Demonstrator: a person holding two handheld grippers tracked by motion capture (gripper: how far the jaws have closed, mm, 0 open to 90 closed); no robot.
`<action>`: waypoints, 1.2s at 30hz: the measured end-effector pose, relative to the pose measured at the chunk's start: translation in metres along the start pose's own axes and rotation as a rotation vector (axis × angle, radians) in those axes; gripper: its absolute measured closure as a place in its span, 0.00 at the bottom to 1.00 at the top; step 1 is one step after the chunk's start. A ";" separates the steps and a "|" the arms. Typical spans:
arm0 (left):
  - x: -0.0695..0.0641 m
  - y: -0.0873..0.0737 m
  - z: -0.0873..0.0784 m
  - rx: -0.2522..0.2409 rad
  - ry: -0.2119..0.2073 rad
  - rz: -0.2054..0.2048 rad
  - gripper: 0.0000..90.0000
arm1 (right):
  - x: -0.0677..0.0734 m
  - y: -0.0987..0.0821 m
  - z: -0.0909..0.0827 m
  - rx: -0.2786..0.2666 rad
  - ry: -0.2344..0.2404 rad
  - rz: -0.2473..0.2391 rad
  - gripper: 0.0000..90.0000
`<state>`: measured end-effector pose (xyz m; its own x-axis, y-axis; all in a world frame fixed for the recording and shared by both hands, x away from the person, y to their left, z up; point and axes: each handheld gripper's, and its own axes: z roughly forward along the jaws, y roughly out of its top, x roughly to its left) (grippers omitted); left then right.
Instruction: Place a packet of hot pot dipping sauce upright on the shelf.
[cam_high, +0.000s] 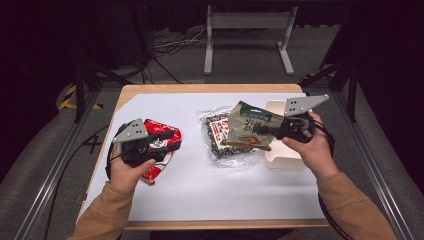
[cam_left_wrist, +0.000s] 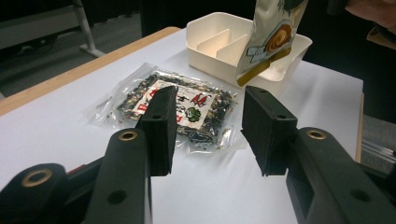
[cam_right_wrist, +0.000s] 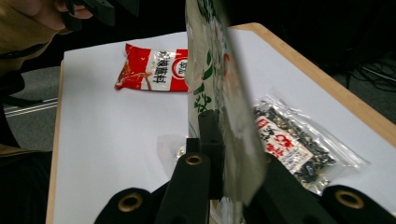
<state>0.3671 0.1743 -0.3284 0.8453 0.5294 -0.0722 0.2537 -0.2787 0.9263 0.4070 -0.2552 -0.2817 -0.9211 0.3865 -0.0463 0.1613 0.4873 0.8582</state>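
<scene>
My right gripper (cam_high: 270, 132) is shut on a green and white snack packet (cam_high: 248, 126), held upright above the table. In the right gripper view the packet (cam_right_wrist: 217, 88) stands edge-on between the jaws of this gripper (cam_right_wrist: 219, 128). A red and white packet (cam_high: 161, 150) lies flat at the left, and my left gripper (cam_high: 170, 141) hovers over it. In the left gripper view its jaws (cam_left_wrist: 210, 95) stand apart with nothing between them. A clear bag of dark dried bits (cam_high: 219, 139) lies mid-table, beyond the left jaws (cam_left_wrist: 173, 105).
A white divided box (cam_high: 281, 155) sits at the right under the right hand; its compartments (cam_left_wrist: 219, 42) look bare. White paper (cam_high: 200, 185) covers the wooden table. A metal stand (cam_high: 247, 30) and cables are on the floor beyond.
</scene>
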 end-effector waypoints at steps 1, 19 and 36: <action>0.002 0.000 -0.001 -0.002 0.006 -0.008 0.62 | -0.005 0.002 -0.003 0.000 -0.008 -0.005 0.99; 0.011 -0.004 -0.005 -0.006 0.022 -0.034 0.62 | -0.045 0.002 -0.016 0.015 -0.112 -0.028 0.99; 0.013 -0.007 -0.004 -0.003 0.015 -0.048 0.64 | -0.084 -0.003 -0.028 0.045 -0.204 -0.070 0.99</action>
<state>0.3746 0.1867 -0.3339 0.8249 0.5542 -0.1114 0.2929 -0.2505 0.9228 0.4736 -0.3108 -0.2658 -0.8405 0.4988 -0.2117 0.1194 0.5515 0.8256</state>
